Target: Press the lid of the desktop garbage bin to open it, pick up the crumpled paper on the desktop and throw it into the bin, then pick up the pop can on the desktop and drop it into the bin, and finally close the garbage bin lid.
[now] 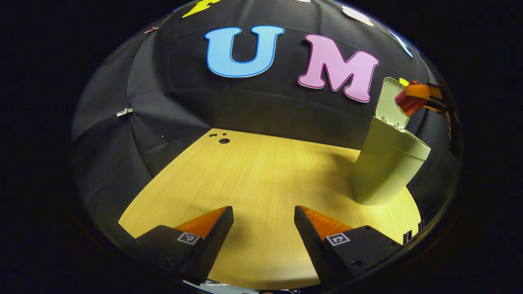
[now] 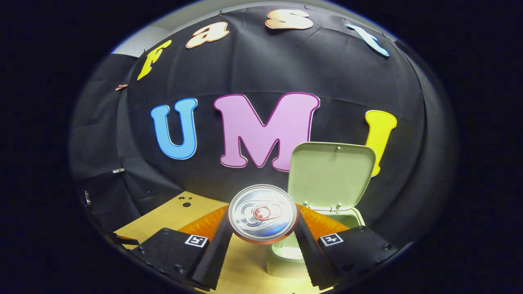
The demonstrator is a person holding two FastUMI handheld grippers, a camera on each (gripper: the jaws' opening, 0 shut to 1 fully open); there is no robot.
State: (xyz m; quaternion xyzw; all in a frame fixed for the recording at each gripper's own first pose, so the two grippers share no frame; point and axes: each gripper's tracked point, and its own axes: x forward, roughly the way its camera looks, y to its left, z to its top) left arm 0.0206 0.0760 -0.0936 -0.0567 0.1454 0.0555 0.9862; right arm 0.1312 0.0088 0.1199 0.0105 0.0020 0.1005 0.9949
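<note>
1. My right gripper (image 2: pixel 263 241) pinches the pop can (image 2: pixel 262 213) between its two fingers, one pressed on each side of the can's body. The can's silver top with its pull tab faces my camera.
2. In the right gripper view, the garbage bin (image 2: pixel 282 255) stands on the bench (image 2: pixel 163 224) just ahead of and below the can, a little to the right of my fingers. Part of its open mouth shows between them.
3. The bin's lid (image 2: pixel 331 173) is swung up and stands nearly upright behind the can, hinged at the far rim of the bin.
4. My left gripper (image 1: pixel 263 228) is spread wide with nothing between its fingers. It hovers low over bare wood of the bench (image 1: pixel 253 171).
5. From the left gripper view, the bin (image 1: pixel 386 163) stands ahead and off to the right, resting on the bench near its right edge, well apart from my left fingers.
6. The raised lid (image 1: pixel 391 102) shows above the bin there, and the can (image 1: pixel 408 102) sits high in front of it, above the bin's mouth, gripped by my right gripper (image 1: pixel 425 98).
7. I cannot tell whether the crumpled paper lies inside the bin; its inside is too dim.
</note>
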